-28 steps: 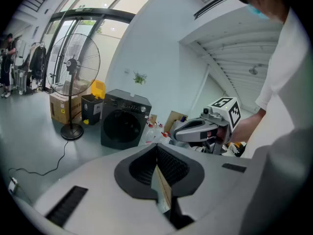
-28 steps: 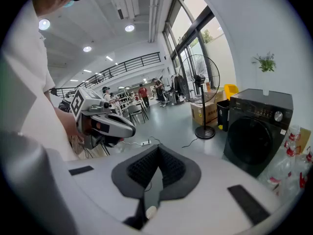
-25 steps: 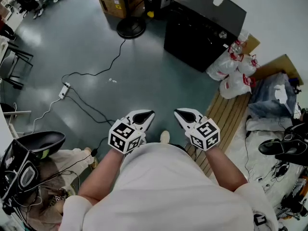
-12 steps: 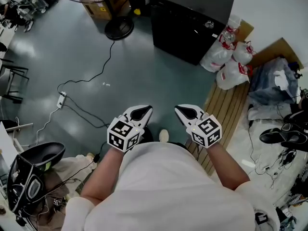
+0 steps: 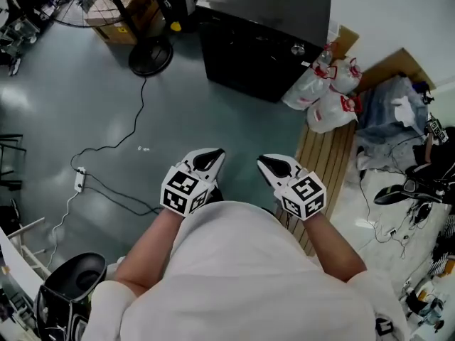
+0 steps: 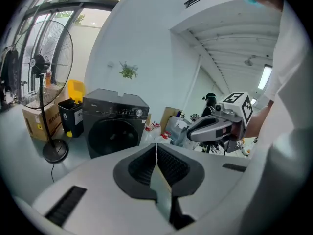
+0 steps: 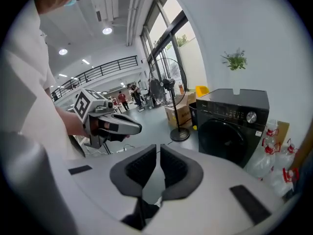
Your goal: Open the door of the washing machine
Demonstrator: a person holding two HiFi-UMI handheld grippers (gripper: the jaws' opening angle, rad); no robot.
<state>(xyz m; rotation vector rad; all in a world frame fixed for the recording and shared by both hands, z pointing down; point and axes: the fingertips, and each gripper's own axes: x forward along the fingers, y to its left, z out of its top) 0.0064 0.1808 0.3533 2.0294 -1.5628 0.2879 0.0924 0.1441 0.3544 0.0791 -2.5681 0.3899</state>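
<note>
The black front-loading washing machine point(image 5: 264, 40) stands against the wall at the top of the head view, its round door point(image 6: 111, 135) closed. In the right gripper view the same door point(image 7: 223, 138) sits below a control panel with a silver knob. My left gripper point(image 5: 212, 159) and right gripper point(image 5: 268, 164) are held side by side in front of my body, well short of the machine. Both point toward it and touch nothing. The left gripper point(image 6: 156, 148) has its jaws shut and empty. The right gripper point(image 7: 158, 149) also has its jaws together with nothing between them.
A standing fan's base point(image 5: 150, 54) and a cardboard box point(image 5: 112, 18) are left of the machine, with a yellow-topped bin point(image 6: 68, 112) beside them. A cable and power strip point(image 5: 79, 180) lie on the floor. White bags point(image 5: 323, 96), a slatted wooden board point(image 5: 323, 169) and clothes point(image 5: 394, 119) crowd the right.
Both grippers have moved forward across the floor toward the washing machine, which has shifted left in the head view. The jaws have stayed together.
</note>
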